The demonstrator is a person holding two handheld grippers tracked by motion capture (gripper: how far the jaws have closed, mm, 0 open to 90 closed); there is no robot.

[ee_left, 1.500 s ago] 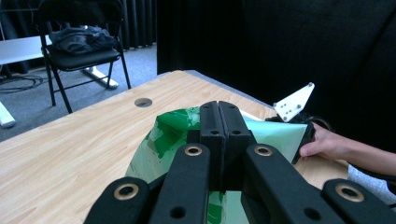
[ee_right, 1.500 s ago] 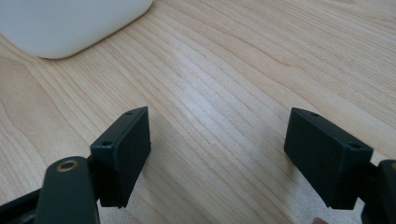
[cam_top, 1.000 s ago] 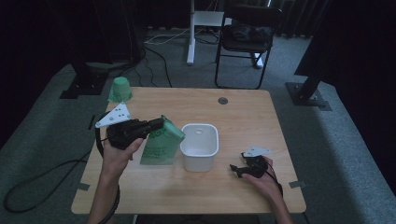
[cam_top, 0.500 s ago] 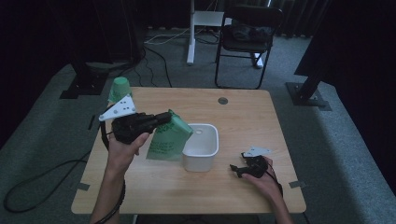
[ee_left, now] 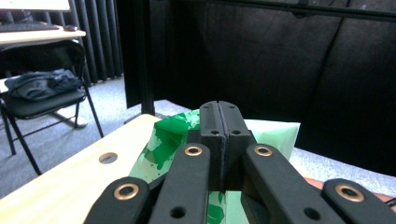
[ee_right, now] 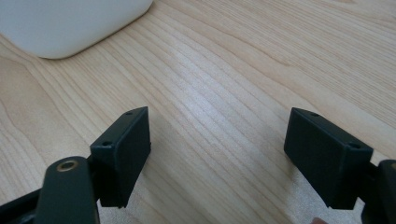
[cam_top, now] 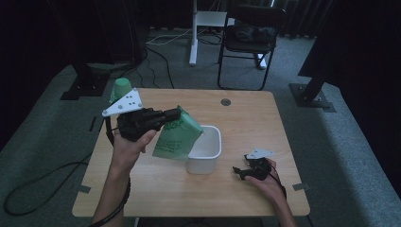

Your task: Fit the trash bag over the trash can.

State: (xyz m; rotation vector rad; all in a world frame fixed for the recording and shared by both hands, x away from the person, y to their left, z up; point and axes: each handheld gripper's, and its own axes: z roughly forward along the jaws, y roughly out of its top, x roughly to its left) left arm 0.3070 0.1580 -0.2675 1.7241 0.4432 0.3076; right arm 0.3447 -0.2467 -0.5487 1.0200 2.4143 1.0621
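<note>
A green printed bag (cam_top: 177,136) hangs tilted in the air over the left rim of a white square tub (cam_top: 206,149). My left gripper (cam_top: 176,114) is shut on the bag's top edge. In the left gripper view the closed jaws pinch the green bag (ee_left: 170,135), with its pale flat side beyond them. My right gripper (cam_top: 239,172) rests low on the table to the right of the tub, open with nothing between its jaws. In the right gripper view, bare wood lies between the wide-set fingers (ee_right: 122,154) and the tub's corner (ee_right: 70,23) sits ahead.
A green cup (cam_top: 121,89) stands upside down at the table's far left corner. A round cable hole (cam_top: 225,101) lies near the far edge. A folding chair (cam_top: 250,35) and a white stand base (cam_top: 208,19) are on the floor behind the wooden table (cam_top: 255,123).
My left gripper has lifted the green bag and carried it right, from beside the tub to over its left rim, tilting it more. The right gripper has stayed put.
</note>
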